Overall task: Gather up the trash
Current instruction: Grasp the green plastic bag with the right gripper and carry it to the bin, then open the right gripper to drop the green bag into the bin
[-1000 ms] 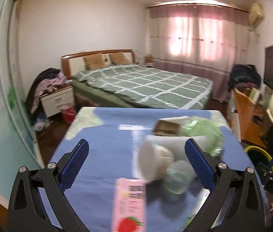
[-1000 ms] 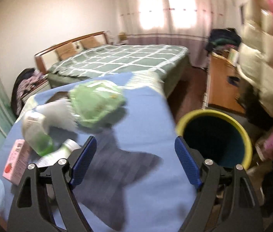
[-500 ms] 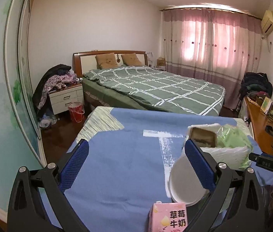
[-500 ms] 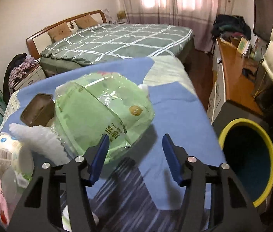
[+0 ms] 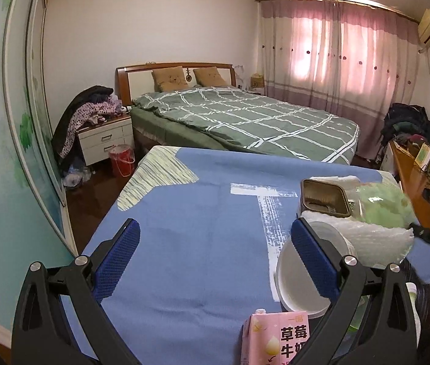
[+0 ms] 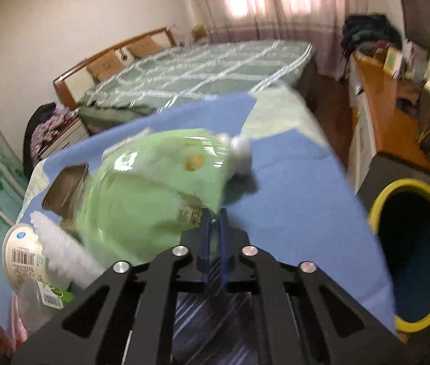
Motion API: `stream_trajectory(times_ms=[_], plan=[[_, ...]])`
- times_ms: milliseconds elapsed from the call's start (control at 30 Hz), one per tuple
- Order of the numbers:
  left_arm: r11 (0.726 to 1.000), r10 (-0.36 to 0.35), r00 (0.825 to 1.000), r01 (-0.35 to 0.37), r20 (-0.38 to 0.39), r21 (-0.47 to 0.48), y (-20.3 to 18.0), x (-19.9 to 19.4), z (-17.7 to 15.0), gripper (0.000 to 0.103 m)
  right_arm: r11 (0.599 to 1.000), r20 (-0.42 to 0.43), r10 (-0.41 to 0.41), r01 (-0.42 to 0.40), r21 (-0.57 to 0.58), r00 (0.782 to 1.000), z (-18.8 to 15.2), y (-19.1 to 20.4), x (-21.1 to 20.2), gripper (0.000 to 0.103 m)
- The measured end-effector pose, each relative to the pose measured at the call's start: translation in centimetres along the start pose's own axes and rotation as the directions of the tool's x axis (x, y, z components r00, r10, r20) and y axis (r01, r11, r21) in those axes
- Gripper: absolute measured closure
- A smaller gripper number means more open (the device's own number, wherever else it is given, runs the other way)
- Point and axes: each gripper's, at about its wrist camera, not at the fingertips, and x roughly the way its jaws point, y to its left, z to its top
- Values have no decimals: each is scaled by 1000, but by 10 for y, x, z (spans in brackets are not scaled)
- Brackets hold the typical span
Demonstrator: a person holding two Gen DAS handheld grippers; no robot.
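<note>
A green plastic bag [image 6: 151, 194] lies on the blue table cloth [image 6: 291, 200]; it also shows in the left wrist view [image 5: 382, 203]. My right gripper [image 6: 214, 219] is shut on the bag's near edge. Beside the bag are a brown box [image 5: 324, 197], white foam wrap [image 5: 379, 243], a white cup [image 5: 303, 276] and a pink milk carton [image 5: 278, 337]. My left gripper [image 5: 215, 252] is open and empty above the cloth, its right finger in front of the cup. A yellow-rimmed bin [image 6: 415, 255] stands right of the table.
A bed [image 5: 245, 121] stands behind the table, a nightstand [image 5: 105, 140] with clothes and a red bucket [image 5: 121, 161] at the left. A wooden desk [image 6: 382, 103] runs along the right wall. A clear bottle [image 6: 41, 301] lies at the table's near left.
My right gripper has closed from wide open onto the edge of the green bag. My left gripper has shifted left and stayed open.
</note>
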Motion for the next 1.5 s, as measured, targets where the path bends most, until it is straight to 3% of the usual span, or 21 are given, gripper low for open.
stream_trajectory(times_ms=[300, 400, 500, 667, 800, 1000, 1200, 1367, 1500], plan=[[999, -36, 999, 36, 38, 2, -4, -19, -1, 5, 991, 147, -126, 118, 65, 981, 10, -32, -40, 99], [998, -56, 997, 55, 58, 19, -9, -28, -3, 5, 978, 199, -197, 179, 108, 960, 10, -51, -63, 99], [996, -82, 993, 79, 80, 39, -15, -36, -4, 5, 950, 235, -299, 266, 162, 925, 3, -75, -86, 99], [991, -122, 989, 117, 87, 67, -24, -42, -7, 5, 884, 227, -433, 363, 295, 872, -16, -126, -112, 99], [987, -145, 984, 136, 100, 89, -30, -48, -8, 5, 813, 173, -532, 442, 379, 829, -30, -160, -115, 99], [977, -177, 979, 163, 102, 135, -42, -54, -12, 5, 746, 95, -606, 522, 415, 790, -40, -176, -102, 95], [968, -208, 972, 189, 104, 167, -50, -61, -15, 5, 747, 96, -609, 528, 403, 787, -44, -172, -96, 72], [958, -240, 966, 221, 96, 182, -56, -67, -16, 5, 761, 116, -606, 530, 374, 787, -43, -164, -93, 61], [941, -280, 958, 262, 57, 216, -69, -74, -22, 5, 764, 112, -600, 526, 373, 792, -43, -165, -91, 60]])
